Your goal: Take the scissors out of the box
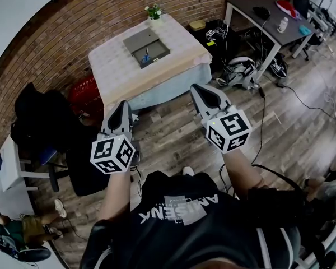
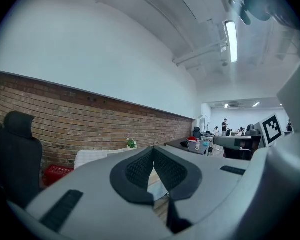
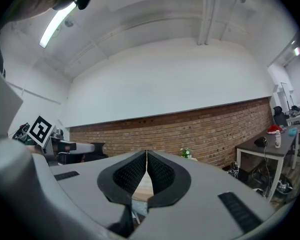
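Blue handles show on the small metal scissors (image 1: 146, 55). They lie inside the flat grey open box (image 1: 135, 40). The box sits on top of the square table with the pale cloth (image 1: 117, 72). A little pot of white flowers (image 1: 153, 11) stands at the far corner of that table, by the red brick wall (image 1: 61, 38). A red plastic basket (image 1: 83, 93) is on the floor just beside the table.

Both tools are well apart from the table and point at it. The left gripper (image 1: 124, 103) has its two dark pads pressed together, with nothing between them (its own view shows this best) (image 2: 153, 156). The right gripper (image 1: 195, 88) is squeezed together the same way and holds nothing (image 3: 146, 156).

So the job looks like it is only at the start: getting close to the box. Nothing has touched the scissors yet.

Next, I think the person must come up to the table. Then one gripper has to spread its jaws, go down into the box, and close on the scissors.
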`<state>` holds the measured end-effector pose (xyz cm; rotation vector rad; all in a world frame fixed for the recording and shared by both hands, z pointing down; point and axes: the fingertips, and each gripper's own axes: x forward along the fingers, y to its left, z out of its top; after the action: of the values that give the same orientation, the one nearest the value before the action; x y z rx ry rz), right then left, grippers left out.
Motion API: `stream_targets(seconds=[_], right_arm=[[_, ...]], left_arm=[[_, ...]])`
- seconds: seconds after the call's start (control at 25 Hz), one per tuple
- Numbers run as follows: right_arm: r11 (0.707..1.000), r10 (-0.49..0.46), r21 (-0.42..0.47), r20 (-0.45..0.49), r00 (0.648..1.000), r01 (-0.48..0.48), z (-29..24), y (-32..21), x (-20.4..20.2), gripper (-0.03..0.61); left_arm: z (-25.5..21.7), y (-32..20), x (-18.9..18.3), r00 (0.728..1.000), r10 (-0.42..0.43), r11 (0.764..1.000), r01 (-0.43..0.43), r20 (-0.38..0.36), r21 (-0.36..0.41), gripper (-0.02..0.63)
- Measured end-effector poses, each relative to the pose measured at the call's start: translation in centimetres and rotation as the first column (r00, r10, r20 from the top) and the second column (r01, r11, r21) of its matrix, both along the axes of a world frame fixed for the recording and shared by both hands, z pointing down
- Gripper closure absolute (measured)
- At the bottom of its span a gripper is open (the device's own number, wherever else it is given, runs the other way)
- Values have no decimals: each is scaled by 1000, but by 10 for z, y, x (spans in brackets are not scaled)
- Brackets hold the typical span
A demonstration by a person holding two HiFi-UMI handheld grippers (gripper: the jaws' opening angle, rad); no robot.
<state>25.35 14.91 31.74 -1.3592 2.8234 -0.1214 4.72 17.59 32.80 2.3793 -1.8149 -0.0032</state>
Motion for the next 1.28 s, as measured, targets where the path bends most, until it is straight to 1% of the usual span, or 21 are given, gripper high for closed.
stream_targets(seconds=[0.16,0.4,0.64,0.8,1.04,1.28], right_arm=[[1000,-15,-6,0,1000,15,2,-16,-11,537],[1000,-16,-16,-28,999,16,7,-46,-40,537],[1000,-8,-29,-58,998,6,7,-93,-84,537],[999,4,-47,-75,997,-7,12,-131,-115,537],[996,23,-85,-99,995,-32,24,-187,-155,537],[993,53,-102,-112,992,-65,31,-229,-188,535]], left_arm=[[1,-14,-8,1000,-6,1000,6,1,-2,601],[9,-47,-32,1000,7,1000,-7,-26,-8,601],[10,-101,-76,998,14,1000,-14,-57,-3,601],[10,-143,-103,998,31,1000,-31,-58,0,601],[16,-199,-141,996,46,999,-47,-71,-17,601],[25,-240,-175,995,69,997,-72,-76,-34,601]])
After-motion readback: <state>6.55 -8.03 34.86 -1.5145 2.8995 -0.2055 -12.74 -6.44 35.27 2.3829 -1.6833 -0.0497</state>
